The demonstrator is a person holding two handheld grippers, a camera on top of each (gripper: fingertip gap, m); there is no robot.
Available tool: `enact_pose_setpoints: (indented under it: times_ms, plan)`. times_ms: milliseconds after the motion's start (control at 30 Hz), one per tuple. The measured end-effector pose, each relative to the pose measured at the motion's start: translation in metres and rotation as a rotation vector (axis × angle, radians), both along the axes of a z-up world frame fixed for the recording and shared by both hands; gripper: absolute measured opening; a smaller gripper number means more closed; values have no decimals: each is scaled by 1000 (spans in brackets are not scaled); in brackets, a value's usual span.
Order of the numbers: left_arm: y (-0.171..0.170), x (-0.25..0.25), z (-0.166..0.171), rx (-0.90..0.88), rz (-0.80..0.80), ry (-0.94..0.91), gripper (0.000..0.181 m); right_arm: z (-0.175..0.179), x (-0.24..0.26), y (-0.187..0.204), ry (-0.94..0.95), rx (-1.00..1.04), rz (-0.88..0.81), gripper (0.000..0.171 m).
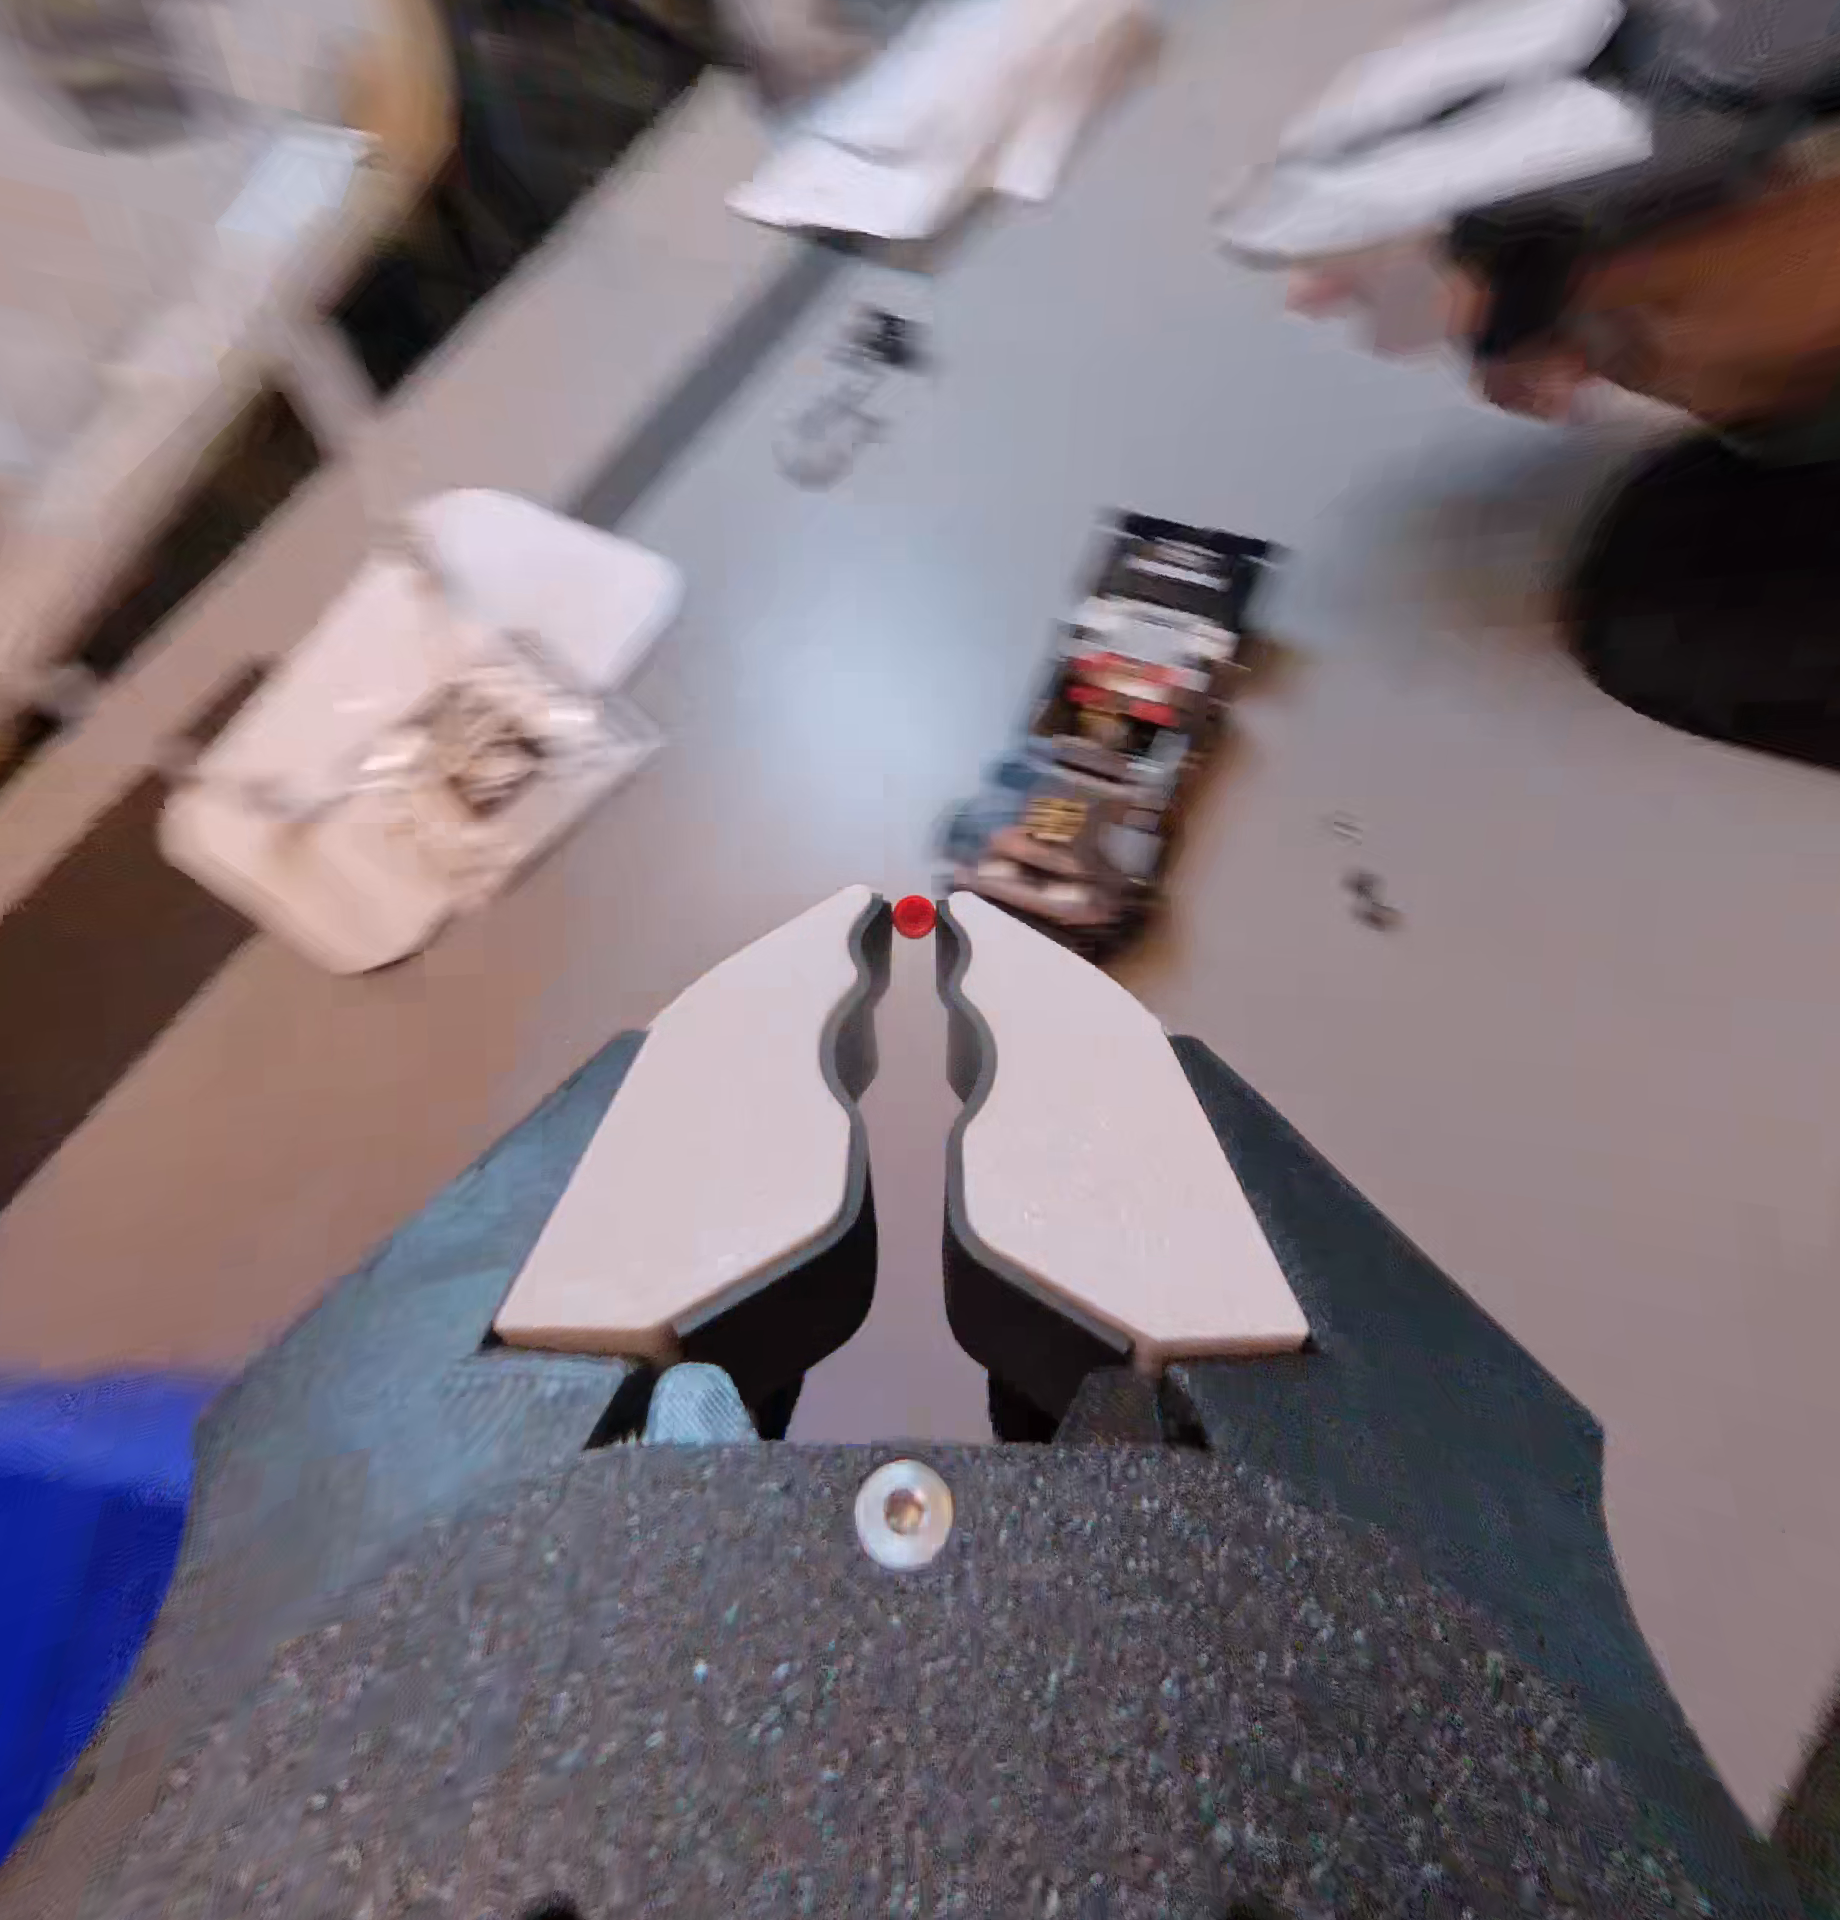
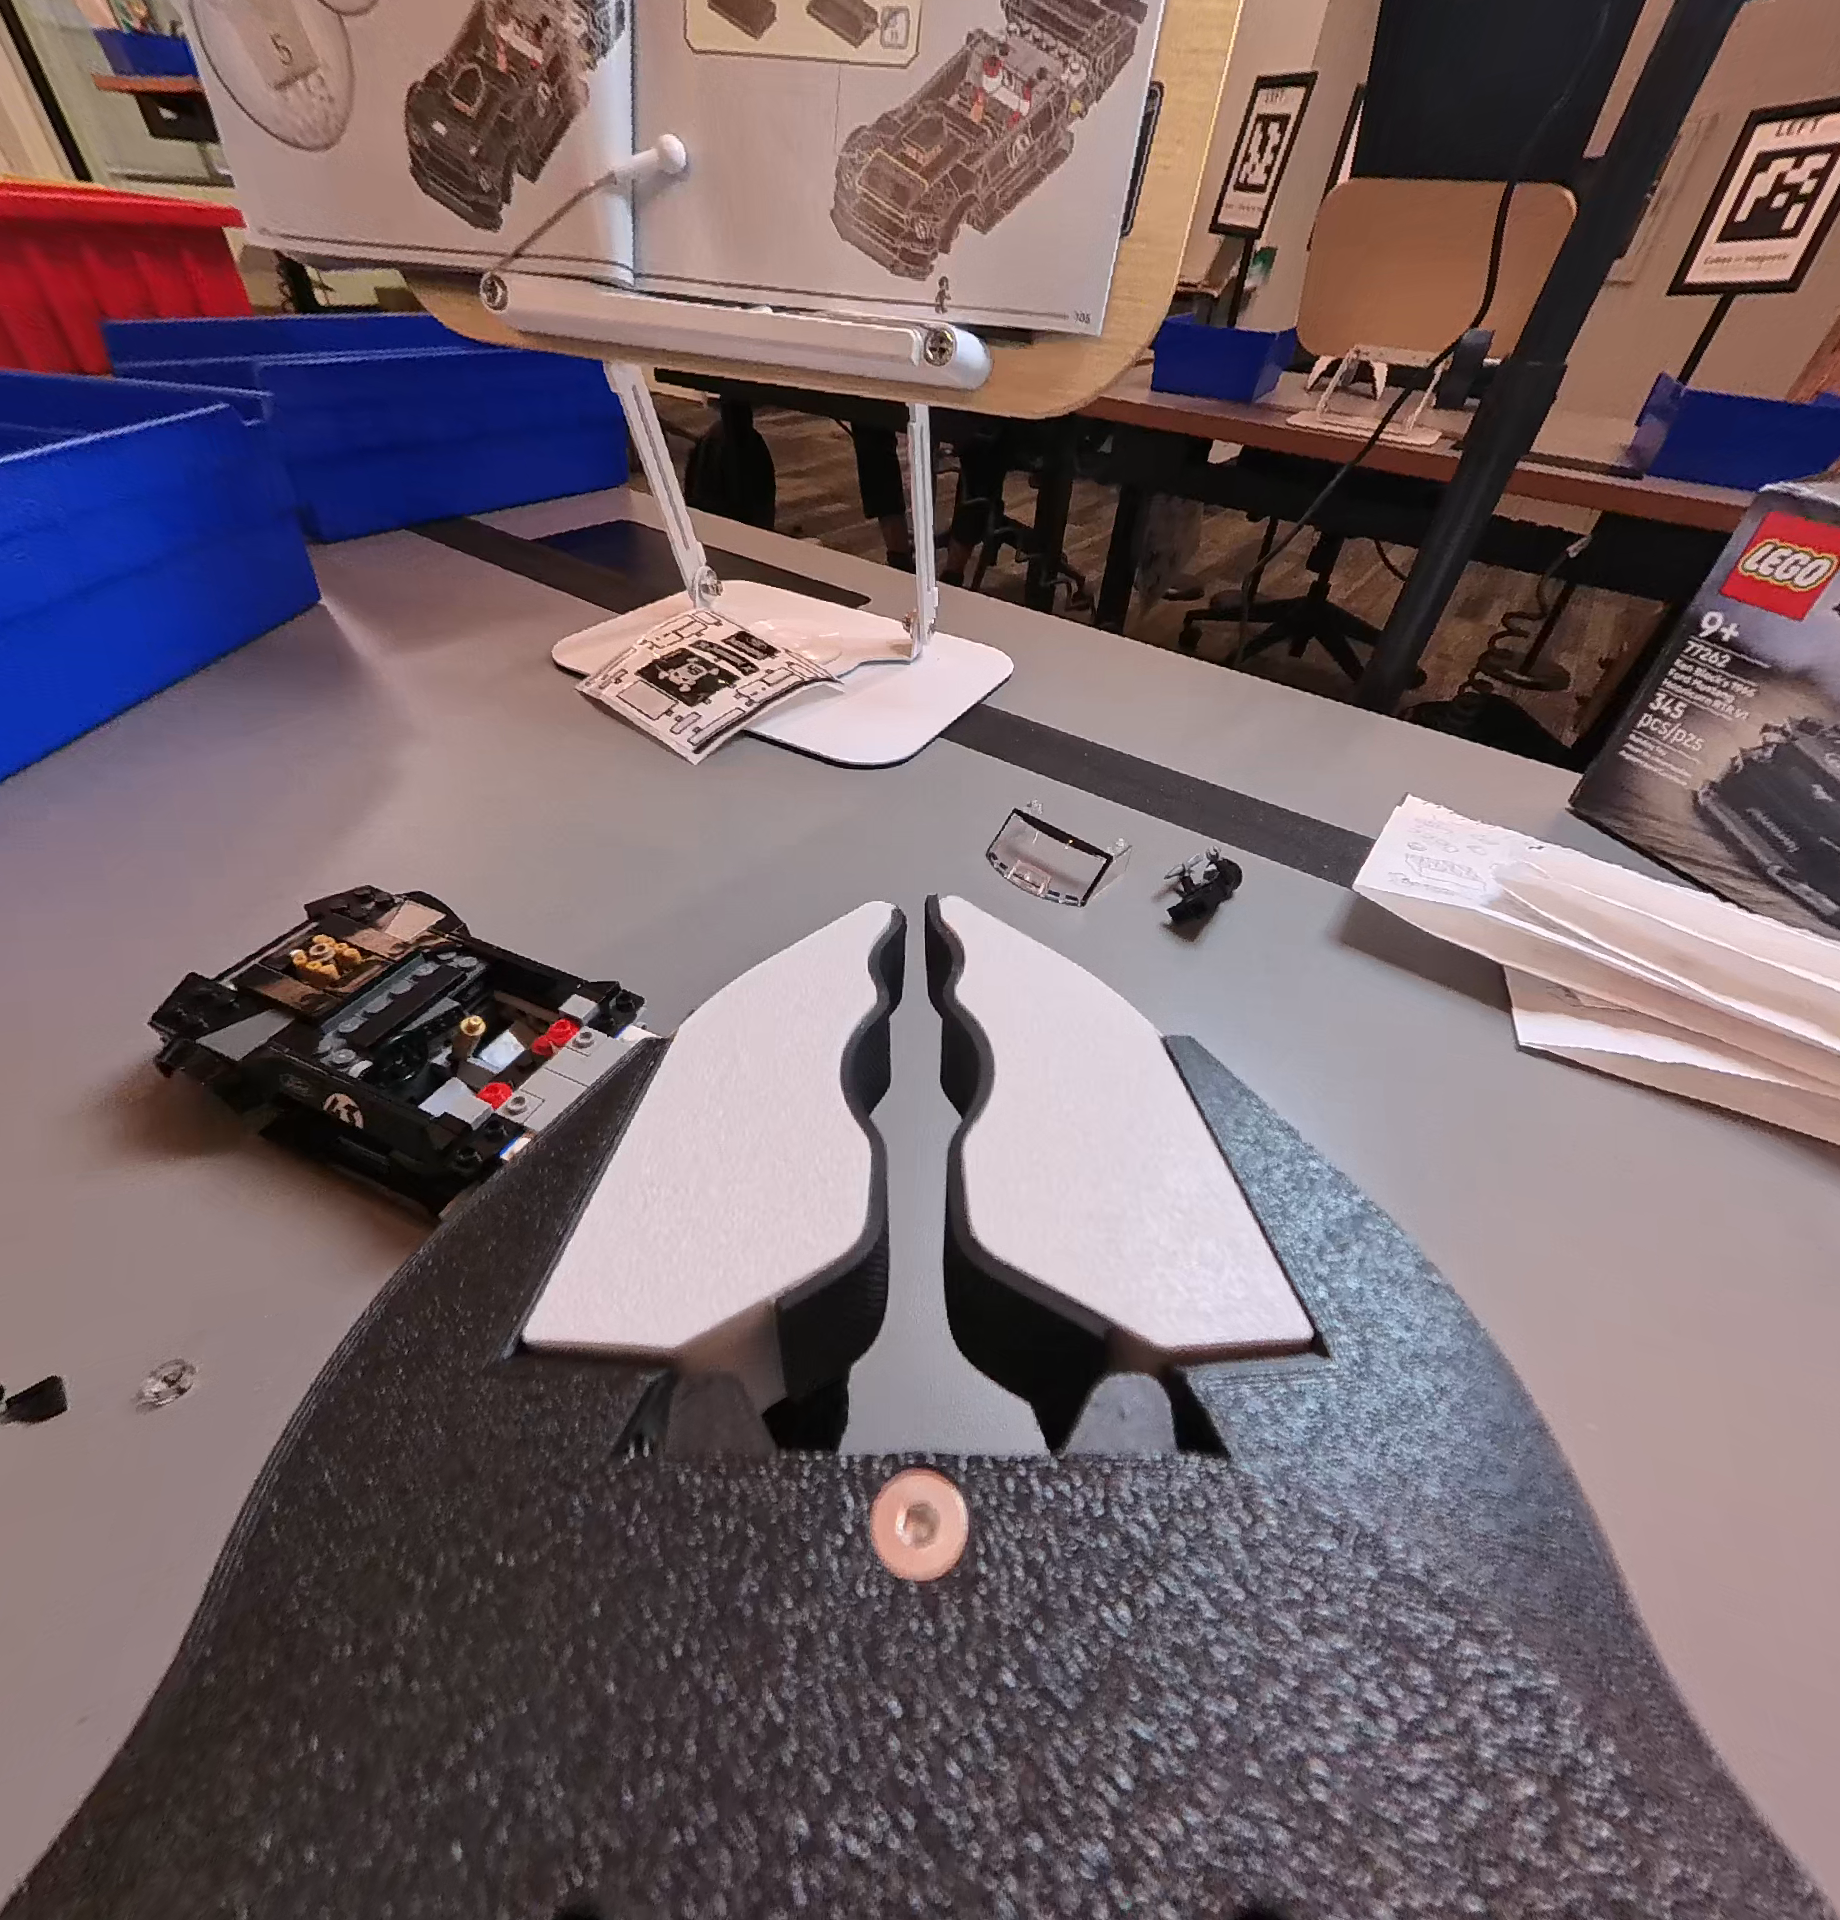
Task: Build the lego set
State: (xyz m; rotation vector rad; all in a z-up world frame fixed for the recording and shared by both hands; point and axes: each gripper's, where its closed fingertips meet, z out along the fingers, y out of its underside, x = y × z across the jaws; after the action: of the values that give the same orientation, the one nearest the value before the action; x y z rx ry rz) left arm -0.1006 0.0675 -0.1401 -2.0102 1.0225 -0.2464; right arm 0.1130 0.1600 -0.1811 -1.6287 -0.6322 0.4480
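Pinching a small round red stud [image 1: 914, 917] between its very tips, the left gripper [image 1: 913, 920] hangs above the grey table [image 1: 1415, 1143], its pale fingers [image 1: 729, 1122] nearly together with only the stud's width between them. Everything beyond it is smeared by motion blur. Just past the tips and a little to their right lies the partly built black car [image 1: 1113, 727], lengthwise away from the claw. To the left of the tips sits a white stand base with a crumpled sheet [image 1: 428, 727] on it, and far ahead on the right are pale folded papers [image 1: 1435, 177].

The right gripper [image 2: 916, 914] holds nothing; its tips stand a narrow slit apart, almost closed. Left of its fingers and partly hidden behind its black body rests the black car model [image 2: 376, 1049], roof off, red and tan studs showing inside. Just ahead and right of the tips lies a clear windscreen piece [image 2: 1056, 862], and beside that a small black part [image 2: 1202, 894]. Straight ahead stands the white book stand [image 2: 791, 665] carrying the open instruction booklet [image 2: 687, 135]. Far right are paper bags [image 2: 1674, 977] and the set's box [image 2: 1768, 727]; blue bins [image 2: 116, 551] sit at the far left.
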Motion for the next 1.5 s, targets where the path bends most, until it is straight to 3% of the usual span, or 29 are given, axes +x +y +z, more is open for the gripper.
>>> enact_pose_setpoints:
  times_ms: [100,167,333,533,833,1100,1300,1500]
  plan:
    - [-35,64,-60,-126,-189,34,8,0,-1,-1,-14,11,-1,3]
    - [-44,86,-94,-209,-235,38,8,-1,-1,-1,-19,10,-2,3]
    - [-44,110,-132,-312,-277,32,8,-1,0,-1,-12,4,4,3]
    - [-44,121,-142,-331,-342,30,13,-4,-3,-1,-33,4,12,3]
    - [-45,118,-129,-300,-372,-29,23,-8,-5,-1,-26,-19,24,3]
    - [-72,103,-138,-386,-471,-22,20,-15,-5,1,-26,-49,31,3]
    - [-65,110,-142,-268,-476,36,9,-17,-1,4,23,-94,30,3]
    - [-58,115,-140,-204,-458,30,15,-17,-2,4,30,-101,34,3]
